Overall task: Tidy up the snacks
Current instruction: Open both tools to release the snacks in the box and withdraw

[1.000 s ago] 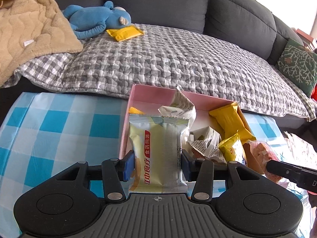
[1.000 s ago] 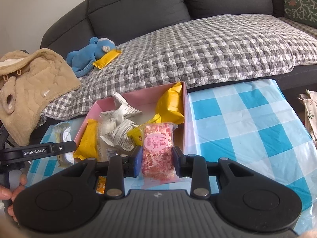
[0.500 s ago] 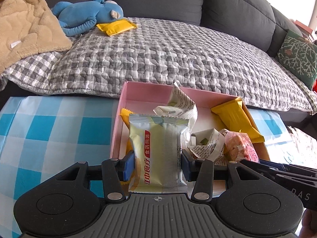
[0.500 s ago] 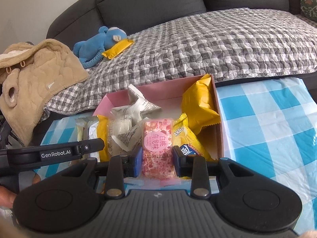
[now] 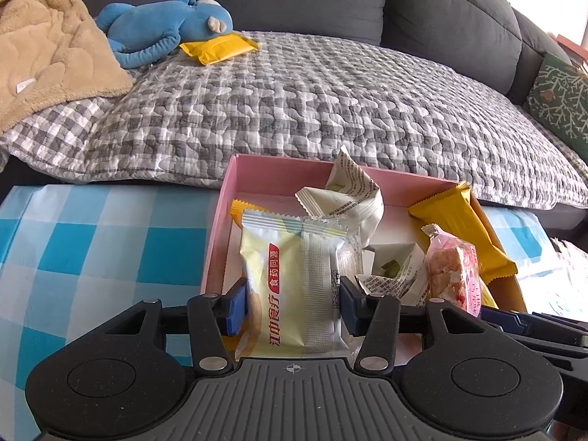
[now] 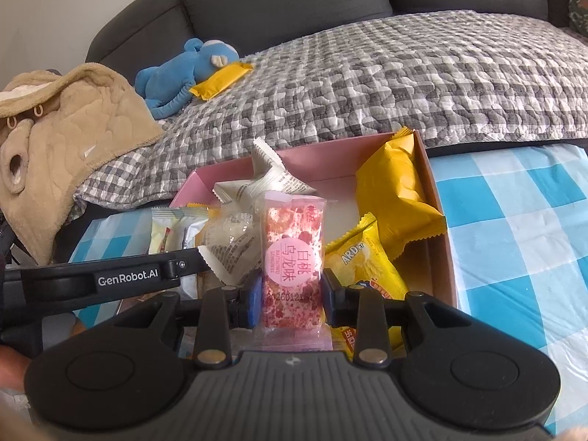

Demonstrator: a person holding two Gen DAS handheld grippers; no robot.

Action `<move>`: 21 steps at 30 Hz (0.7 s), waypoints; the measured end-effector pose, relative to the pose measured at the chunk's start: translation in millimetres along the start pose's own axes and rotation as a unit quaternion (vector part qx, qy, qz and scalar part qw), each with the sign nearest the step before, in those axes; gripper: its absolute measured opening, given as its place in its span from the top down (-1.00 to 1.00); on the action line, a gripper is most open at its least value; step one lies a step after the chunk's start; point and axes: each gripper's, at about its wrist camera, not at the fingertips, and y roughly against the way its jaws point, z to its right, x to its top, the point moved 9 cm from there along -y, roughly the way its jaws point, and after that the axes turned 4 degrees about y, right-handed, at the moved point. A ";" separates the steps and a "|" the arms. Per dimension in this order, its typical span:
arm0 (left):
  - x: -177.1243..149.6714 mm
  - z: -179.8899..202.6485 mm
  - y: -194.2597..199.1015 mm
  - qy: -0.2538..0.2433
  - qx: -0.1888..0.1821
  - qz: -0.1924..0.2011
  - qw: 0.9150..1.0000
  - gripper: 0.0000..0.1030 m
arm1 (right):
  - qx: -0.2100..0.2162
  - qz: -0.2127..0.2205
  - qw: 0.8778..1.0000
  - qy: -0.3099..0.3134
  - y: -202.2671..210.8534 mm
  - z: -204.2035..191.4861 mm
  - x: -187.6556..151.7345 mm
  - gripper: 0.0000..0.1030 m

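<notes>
Left gripper (image 5: 292, 303): fingers just been easing apart, glossy pale-yellow crimped packet (image 5: 294, 286) still between them, upright, long axis pointing away, over pink card box (image 5: 279, 174). Right gripper (image 6: 292, 296) clamps clear pink packet (image 6: 292, 257), upright too.

Pink box (image 5: 279, 172); pale yellow packet (image 5: 290, 286), red label; pink speckled packet (image 6: 292, 257); yellow packets (image 6: 397, 198); tablecloth (image 5: 92, 242) checked blue-white; grey-white checked quilt (image 5: 312, 103); blue plush toy (image 5: 161, 29)

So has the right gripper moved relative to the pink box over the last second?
Yes. The right gripper, gripping the pink snack, has advanced over the pink box.
</notes>
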 end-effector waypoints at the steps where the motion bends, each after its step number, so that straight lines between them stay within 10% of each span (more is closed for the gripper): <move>1: 0.5 0.6 0.4 -0.003 0.001 0.002 1.000 0.04 | -0.002 0.000 1.000 -0.003 -0.6 -0.3 -0.8 0.41; 9: 14.8 -3.2 27.7 0.006 -0.006 0.032 0.999 -0.44 | -0.015 0.029 0.999 -0.015 21.7 6.0 11.8 -0.24; 21: 5.5 -47.2 86.7 0.064 0.005 0.032 0.997 -0.61 | -0.055 0.088 0.995 0.007 69.6 7.4 28.8 -0.84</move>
